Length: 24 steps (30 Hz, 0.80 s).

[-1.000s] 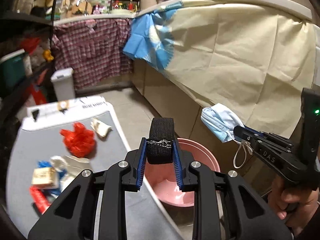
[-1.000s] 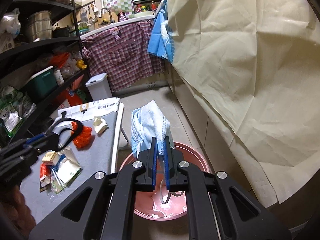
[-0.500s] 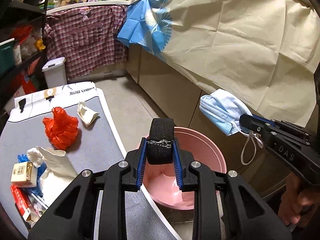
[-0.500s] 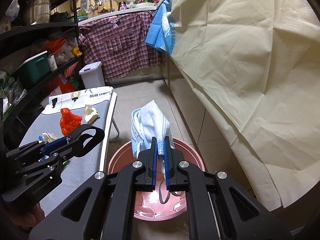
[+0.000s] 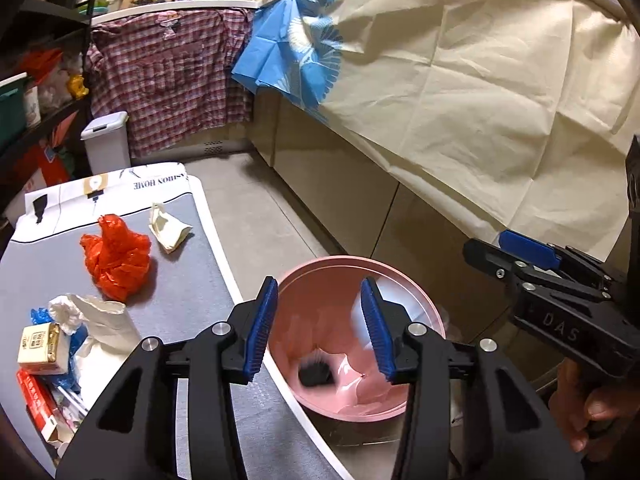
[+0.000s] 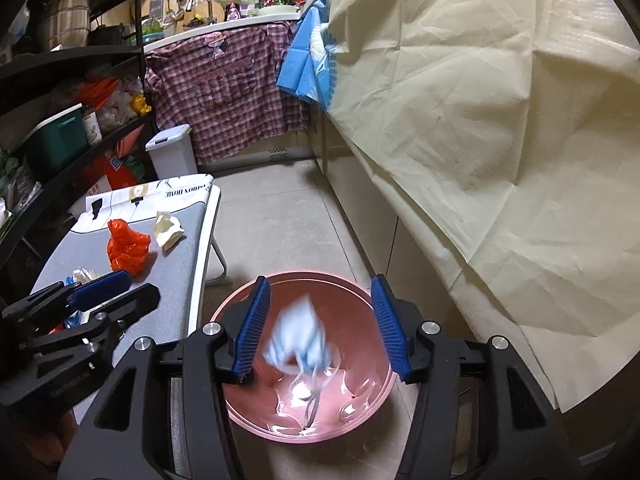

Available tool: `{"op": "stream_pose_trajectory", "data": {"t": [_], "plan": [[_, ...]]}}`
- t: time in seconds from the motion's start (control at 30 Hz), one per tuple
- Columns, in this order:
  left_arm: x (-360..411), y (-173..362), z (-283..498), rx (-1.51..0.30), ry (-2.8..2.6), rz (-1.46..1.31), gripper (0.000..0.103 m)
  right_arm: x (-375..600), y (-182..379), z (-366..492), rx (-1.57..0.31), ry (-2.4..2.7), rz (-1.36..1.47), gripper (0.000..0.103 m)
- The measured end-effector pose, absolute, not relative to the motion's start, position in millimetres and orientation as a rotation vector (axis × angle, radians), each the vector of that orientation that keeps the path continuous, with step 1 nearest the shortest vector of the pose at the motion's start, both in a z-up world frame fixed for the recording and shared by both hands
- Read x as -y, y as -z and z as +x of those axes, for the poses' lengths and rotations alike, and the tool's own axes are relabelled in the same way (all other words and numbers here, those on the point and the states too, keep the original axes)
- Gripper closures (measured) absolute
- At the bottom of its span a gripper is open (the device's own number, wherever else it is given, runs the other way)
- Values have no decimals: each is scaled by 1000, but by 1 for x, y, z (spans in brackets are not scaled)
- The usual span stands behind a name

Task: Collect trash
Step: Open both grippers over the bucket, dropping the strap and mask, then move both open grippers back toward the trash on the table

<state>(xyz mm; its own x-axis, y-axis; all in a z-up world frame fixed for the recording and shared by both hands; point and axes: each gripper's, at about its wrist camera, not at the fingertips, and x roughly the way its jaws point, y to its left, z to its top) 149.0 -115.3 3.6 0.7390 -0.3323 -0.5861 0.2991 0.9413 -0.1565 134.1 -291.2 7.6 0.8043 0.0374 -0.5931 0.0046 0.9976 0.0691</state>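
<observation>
Over the pink basin (image 6: 362,416), beside the grey board (image 5: 192,288): 2 grippers, both letting go.

Item 1, left gripper (image 5: 320,326): jaws opening, nothing between the pads. A dark, blurred band (image 5: 316,372) shows low inside the basin, clear of the fingers.

Item 2, right gripper (image 6: 320,326): jaws opening, pads apart. The blue face mask (image 6: 298,336) sits between them in this view but is blurred and apparently falling free, loops trailing toward the basin floor; no pad presses on it.

Handling note: you are at the release step. Hold both hands steady above the basin's middle until each piece has settled inside the rim; loose ear loops could snag a finger, so let the jaws spread fully before you pull away. Keep the 2 grippers apart from each other as you turn toward the board.

Item 3, trash left on the board, well apart from the basin: 1 red plastic bag (image 5: 116,256), crumpled; 1 cream tissue wad (image 5: 168,228) just beside it; 1 white paper bag (image 5: 98,320); 1 small carton (image 5: 38,344) with a printed label too small to read; 1 red packet (image 5: 36,404) at the near edge, its text not legible; blue wrapper scraps underneath.

Writing that can be read: "DAS" on the right gripper's body in the left view; a line on the board's far end, upside down from here, ending in "HOME", its first word partly hidden.
</observation>
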Motion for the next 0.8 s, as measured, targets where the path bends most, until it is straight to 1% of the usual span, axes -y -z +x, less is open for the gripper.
{"op": "stream_pose_trajectory", "data": {"t": [0.23, 0.4, 0.5, 0.63, 0.73, 0.8], "plan": [[97, -15, 141, -609, 312, -78, 60, 288, -13, 127, -593, -17, 51, 50], [87, -24, 127, -579, 291, -79, 60, 278, -22, 114, -511, -28, 23, 50], [79, -28, 118, -566, 278, -72, 60, 279, -28, 106, -460, -48, 62, 51], [63, -37, 107, -558, 260, -62, 60, 279, -38, 96, -404, -43, 82, 56], [45, -50, 99, -543, 237, -38, 60, 276, -42, 95, -420, -83, 105, 62], [30, -60, 95, -538, 222, -43, 60, 270, -45, 96, -433, -109, 107, 62]]}}
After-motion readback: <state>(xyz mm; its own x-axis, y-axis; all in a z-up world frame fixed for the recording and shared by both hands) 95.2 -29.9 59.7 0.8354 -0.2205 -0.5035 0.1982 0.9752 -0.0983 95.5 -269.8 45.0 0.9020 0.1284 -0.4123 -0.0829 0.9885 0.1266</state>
